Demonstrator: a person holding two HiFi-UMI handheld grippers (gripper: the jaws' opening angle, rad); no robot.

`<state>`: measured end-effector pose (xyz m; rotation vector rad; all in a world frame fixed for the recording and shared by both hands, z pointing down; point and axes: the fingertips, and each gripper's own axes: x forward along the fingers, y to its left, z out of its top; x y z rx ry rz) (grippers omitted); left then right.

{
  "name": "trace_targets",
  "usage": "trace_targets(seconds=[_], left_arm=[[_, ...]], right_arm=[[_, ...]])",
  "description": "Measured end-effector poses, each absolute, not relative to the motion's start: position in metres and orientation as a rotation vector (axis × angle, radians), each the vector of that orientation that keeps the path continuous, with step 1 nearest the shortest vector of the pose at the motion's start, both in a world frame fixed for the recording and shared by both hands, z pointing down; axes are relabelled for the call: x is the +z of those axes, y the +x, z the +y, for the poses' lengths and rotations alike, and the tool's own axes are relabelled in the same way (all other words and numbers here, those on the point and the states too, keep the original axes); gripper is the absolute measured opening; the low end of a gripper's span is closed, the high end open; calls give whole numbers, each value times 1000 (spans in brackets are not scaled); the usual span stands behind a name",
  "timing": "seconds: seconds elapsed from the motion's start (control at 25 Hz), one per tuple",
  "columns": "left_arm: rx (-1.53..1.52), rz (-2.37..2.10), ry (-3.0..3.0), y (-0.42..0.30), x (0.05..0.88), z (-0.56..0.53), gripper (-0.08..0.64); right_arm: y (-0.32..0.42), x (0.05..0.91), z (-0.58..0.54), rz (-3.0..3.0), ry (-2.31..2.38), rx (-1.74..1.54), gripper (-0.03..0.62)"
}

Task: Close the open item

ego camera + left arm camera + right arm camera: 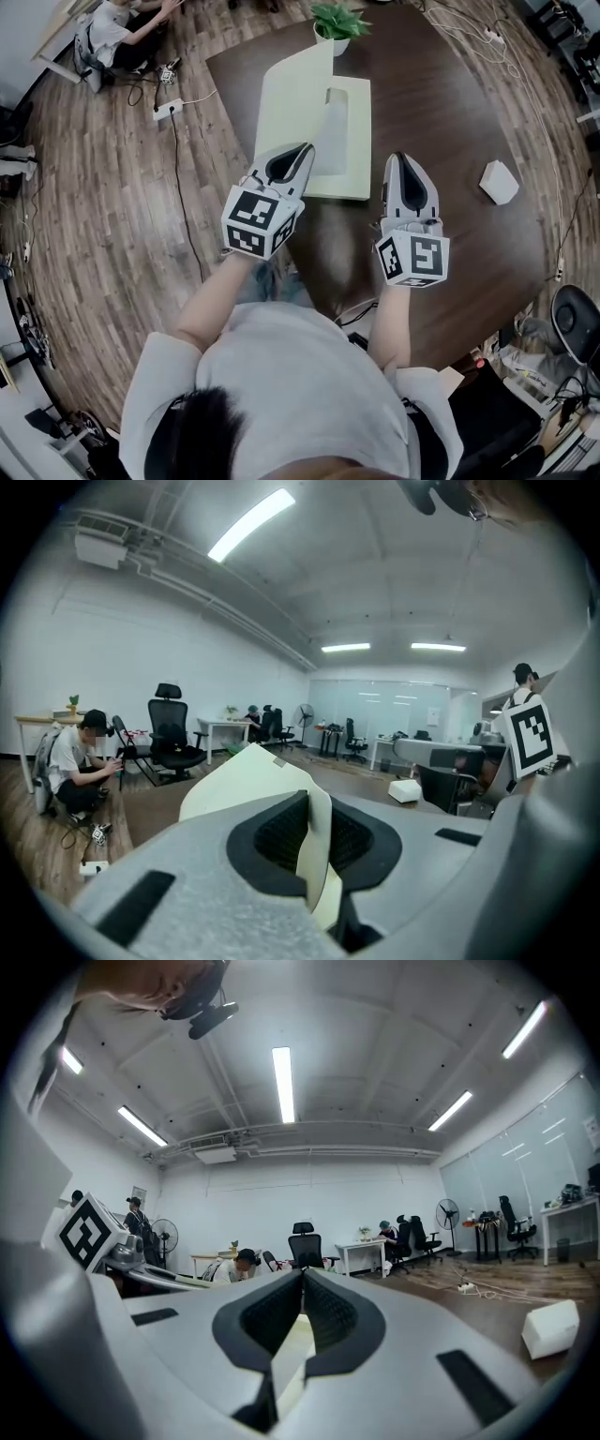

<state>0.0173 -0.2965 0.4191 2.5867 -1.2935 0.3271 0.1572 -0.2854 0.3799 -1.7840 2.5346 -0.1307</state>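
Note:
A pale yellow-green folding item [354, 141] lies open on the dark table [450, 103]. Its lid [292, 94] stands raised over the left half. My left gripper [298, 152] is at the lid's near edge and shut on it. In the left gripper view the thin pale lid [234, 785] runs between the pads [281, 832] and past the gripper [314, 803]. My right gripper [400, 159] hovers just right of the item's base. Its tips are shut [302, 1274], and a pale surface shows in the gap lower down. I cannot tell whether it touches the item.
A small white box [499, 181] sits on the table's right side, and a potted plant [339, 23] stands at its far edge. A person [112, 33] sits on the wooden floor at upper left, near a power strip [167, 109] and its cables.

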Motion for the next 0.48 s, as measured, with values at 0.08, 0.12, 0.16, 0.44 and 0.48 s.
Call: trace_targets(seconds=[0.08,0.12,0.16,0.44,0.48], left_arm=[[374,-1233,2598,35,430,-296,14],[399,-1205,2603,43,436,-296,14],[424,-1178,2606,51,442,-296,14],[583,-1039,2597,95,486,-293,15],[605,-1031,2599,100,490,-293,15]], right_arm=[[162,382,-286,2528,-1789,-139,14],[164,383,-286,2524,-1792,-144,14],[166,384,-286,2519,-1796,-149,14],[182,392,-284,2504,-1823,-174,14],[185,393,-284,2502,-1827,-180,14]])
